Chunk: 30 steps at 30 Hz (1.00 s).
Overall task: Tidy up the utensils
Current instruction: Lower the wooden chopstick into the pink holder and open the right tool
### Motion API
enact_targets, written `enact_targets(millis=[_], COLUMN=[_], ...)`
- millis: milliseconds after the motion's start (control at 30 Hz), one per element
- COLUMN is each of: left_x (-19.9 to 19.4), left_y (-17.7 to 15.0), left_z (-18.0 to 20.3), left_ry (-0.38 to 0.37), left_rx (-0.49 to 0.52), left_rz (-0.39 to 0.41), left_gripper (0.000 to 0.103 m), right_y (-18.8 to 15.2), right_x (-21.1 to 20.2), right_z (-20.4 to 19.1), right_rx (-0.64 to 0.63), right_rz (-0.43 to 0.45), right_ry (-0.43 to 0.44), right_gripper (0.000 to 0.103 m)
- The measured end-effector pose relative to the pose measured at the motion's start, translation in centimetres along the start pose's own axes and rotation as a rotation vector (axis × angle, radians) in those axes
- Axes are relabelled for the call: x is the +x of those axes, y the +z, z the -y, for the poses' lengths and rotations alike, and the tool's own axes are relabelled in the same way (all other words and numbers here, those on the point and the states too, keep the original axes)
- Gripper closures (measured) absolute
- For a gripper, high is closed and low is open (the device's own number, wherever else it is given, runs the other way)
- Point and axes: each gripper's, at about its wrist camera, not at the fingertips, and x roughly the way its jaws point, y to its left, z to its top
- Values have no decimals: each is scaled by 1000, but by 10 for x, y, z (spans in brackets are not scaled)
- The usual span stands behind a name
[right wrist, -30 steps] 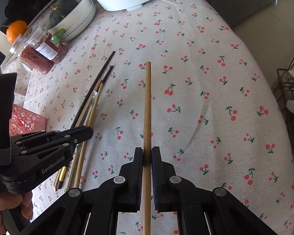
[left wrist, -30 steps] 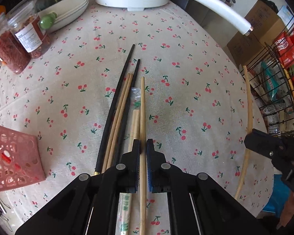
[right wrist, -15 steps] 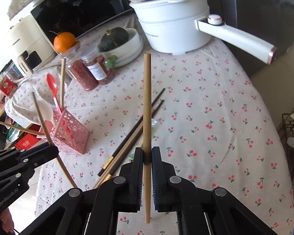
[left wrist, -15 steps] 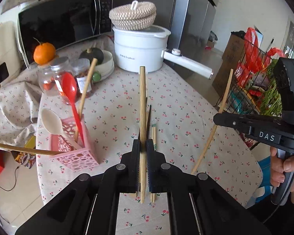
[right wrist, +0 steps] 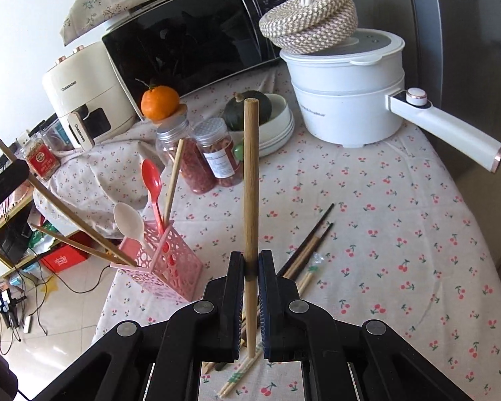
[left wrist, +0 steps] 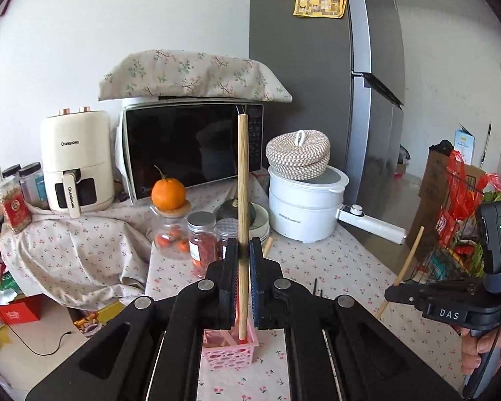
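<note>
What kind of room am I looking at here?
Most likely a home kitchen: a microwave and an air fryer stand at the back, a tall grey fridge beside them, and an electric pot on the cherry-print tablecloth.

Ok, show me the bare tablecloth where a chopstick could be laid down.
Widest bare patch: cherry-print tablecloth right of the loose chopsticks, below the white pot's handle. Smaller strip between the pink perforated basket and those chopsticks. Crowded at the back: red-filled jars, stacked white bowls.

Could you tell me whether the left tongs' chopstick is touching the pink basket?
Touching: in the right wrist view, that chopstick runs down from the left tongs into the pink basket, its tip inside against the rim.
</note>
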Motion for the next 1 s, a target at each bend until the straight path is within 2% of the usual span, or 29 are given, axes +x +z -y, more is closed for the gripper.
enact_targets(millis=[200, 433, 600, 700, 767, 933, 1000], left_x=[32, 69, 66, 56, 48, 22, 11], left_y=[-5, -24, -26, -22, -21, -21, -23], left_z=[-2, -7, -8, -9, -12, -24, -29], left_ry=[28, 38, 34, 23, 24, 17, 14], left_rx=[-3, -24, -58, -70, -88, -102, -98], left_rz=[-45, -170, -200, -197, -201, -203, -203], left_gripper=[97, 97, 96, 85, 70, 66, 60], right_y=[-2, -1, 4, 8, 11, 20, 25], right_x=[10, 11, 5, 0, -2, -7, -8], right_z=[-6, -9, -14, -20, -25, -39, -45], right_rx=[1, 14, 18, 22, 27, 31, 36], right_rz=[-16, -8, 33, 66, 88, 147, 173], right_ry=[3, 9, 30, 52, 66, 103, 118], right_gripper=[97, 97, 97, 97, 97, 97, 97])
